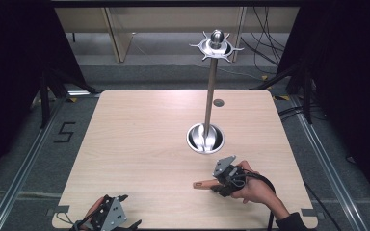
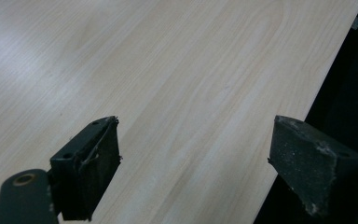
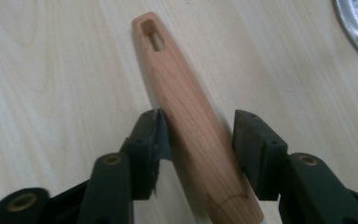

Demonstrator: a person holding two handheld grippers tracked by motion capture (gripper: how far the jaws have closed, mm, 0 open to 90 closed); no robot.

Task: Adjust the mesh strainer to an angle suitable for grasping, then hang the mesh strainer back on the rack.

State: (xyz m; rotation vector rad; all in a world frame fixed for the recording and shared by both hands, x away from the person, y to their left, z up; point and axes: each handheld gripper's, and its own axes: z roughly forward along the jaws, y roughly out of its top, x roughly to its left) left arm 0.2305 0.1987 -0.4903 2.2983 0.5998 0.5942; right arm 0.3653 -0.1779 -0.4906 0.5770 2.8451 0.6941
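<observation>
We have R hand-held gripper (image 3: 200, 140) straddling wood handle (image 3: 186, 112) on counter (image 1: 139, 144), jaws narrow, not clamped. Looks stiff, light, smooth; grip mid-shaft. L hand-held gripper (image 2: 196, 158) wide, empty.

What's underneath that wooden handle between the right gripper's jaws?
The wooden handle lies on the bare light-wood table. Its near end runs under the right gripper, so whatever it joins is covered.

Light wood-grain worktop (image 1: 139, 144) on grey carpeted floor (image 1: 24, 144) marked with a black "5" (image 1: 63, 132); dark curtains (image 1: 9, 57) either side, cables (image 1: 265, 43) and pale wooden furniture (image 1: 173, 19) behind.
</observation>
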